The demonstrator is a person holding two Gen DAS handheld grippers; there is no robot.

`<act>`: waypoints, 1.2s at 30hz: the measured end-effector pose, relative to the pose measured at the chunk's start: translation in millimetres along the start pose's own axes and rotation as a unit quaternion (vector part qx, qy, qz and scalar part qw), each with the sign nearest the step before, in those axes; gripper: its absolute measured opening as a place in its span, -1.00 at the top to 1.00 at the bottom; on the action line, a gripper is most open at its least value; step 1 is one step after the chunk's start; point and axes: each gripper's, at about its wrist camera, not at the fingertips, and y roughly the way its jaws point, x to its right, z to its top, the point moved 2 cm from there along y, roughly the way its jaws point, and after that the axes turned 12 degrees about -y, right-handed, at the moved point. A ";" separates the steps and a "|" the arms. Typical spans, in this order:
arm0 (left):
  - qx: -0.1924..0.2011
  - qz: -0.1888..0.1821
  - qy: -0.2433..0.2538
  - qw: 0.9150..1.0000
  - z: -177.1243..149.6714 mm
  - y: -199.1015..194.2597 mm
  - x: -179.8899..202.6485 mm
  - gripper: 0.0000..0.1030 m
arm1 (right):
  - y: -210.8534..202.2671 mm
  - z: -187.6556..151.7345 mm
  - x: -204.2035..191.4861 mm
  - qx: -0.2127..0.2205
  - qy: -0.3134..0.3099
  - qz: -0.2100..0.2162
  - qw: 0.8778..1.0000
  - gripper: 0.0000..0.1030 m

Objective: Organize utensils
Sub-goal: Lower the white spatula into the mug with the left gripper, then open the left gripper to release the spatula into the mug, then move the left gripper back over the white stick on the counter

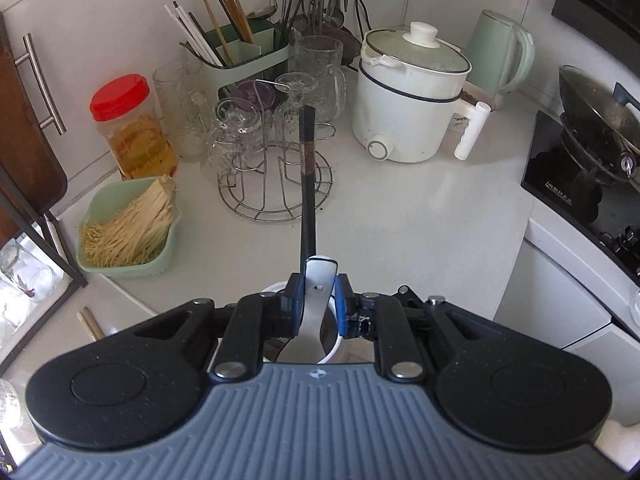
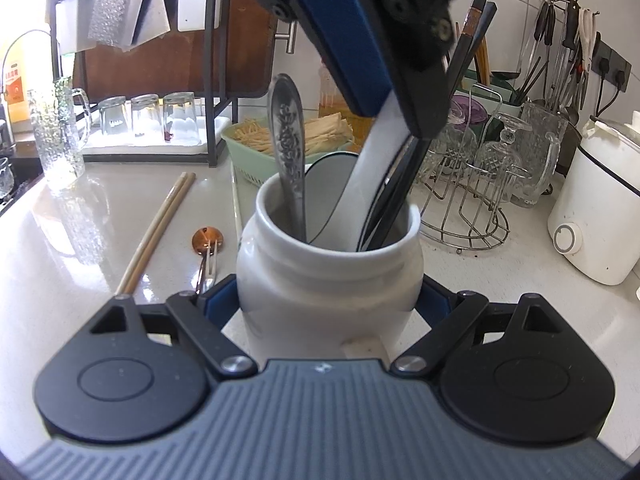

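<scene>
My right gripper (image 2: 330, 300) is shut on a white ceramic jar (image 2: 328, 280) standing on the counter. The jar holds an embossed metal spoon (image 2: 286, 136), black chopsticks (image 2: 460, 80) and a white-handled utensil (image 2: 372, 168). My left gripper (image 1: 316, 300) is shut on that white handle (image 1: 318, 280) above the jar rim (image 1: 332, 354), and shows from above in the right wrist view (image 2: 384, 92). The black chopsticks (image 1: 307, 168) rise past it. A pair of wooden chopsticks (image 2: 156, 232), a copper spoon (image 2: 207, 238) and a small fork (image 2: 208, 268) lie on the counter left of the jar.
Behind stand a green basket of dried strands (image 1: 128, 232), a wire glass rack (image 1: 276, 168), a red-lidded jar (image 1: 132, 128), a green utensil holder (image 1: 244, 56), a white electric pot (image 1: 408, 100), a kettle (image 1: 500, 48) and a stove with wok (image 1: 592, 152). A dish rack (image 2: 160, 80) is at left.
</scene>
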 end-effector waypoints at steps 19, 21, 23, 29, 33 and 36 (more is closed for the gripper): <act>0.047 -0.051 -0.094 0.993 -5.0 -36.3 -25.6 0.14 | -1.0 0.7 3.8 -0.007 -0.009 0.014 1.000 -0.79; 0.058 -0.048 -0.115 0.991 -6.5 -45.9 -34.5 0.14 | -0.7 1.0 3.9 -0.008 -0.011 0.015 1.000 -0.79; 0.071 -0.037 -0.135 0.988 -9.7 -55.2 -45.6 0.14 | -0.8 1.4 4.1 -0.009 -0.011 0.016 1.000 -0.79; 0.096 -0.003 -0.193 0.976 -27.4 -77.3 -84.5 0.14 | 0.4 3.0 3.3 -0.014 -0.013 0.018 1.000 -0.79; 0.102 0.017 -0.228 0.968 -43.9 -85.9 -106.5 0.14 | 0.6 3.6 3.6 -0.018 -0.012 0.018 1.000 -0.79; 0.108 0.028 -0.243 0.964 -54.4 -92.4 -115.8 0.14 | 0.9 4.1 3.5 -0.020 -0.010 0.018 1.000 -0.79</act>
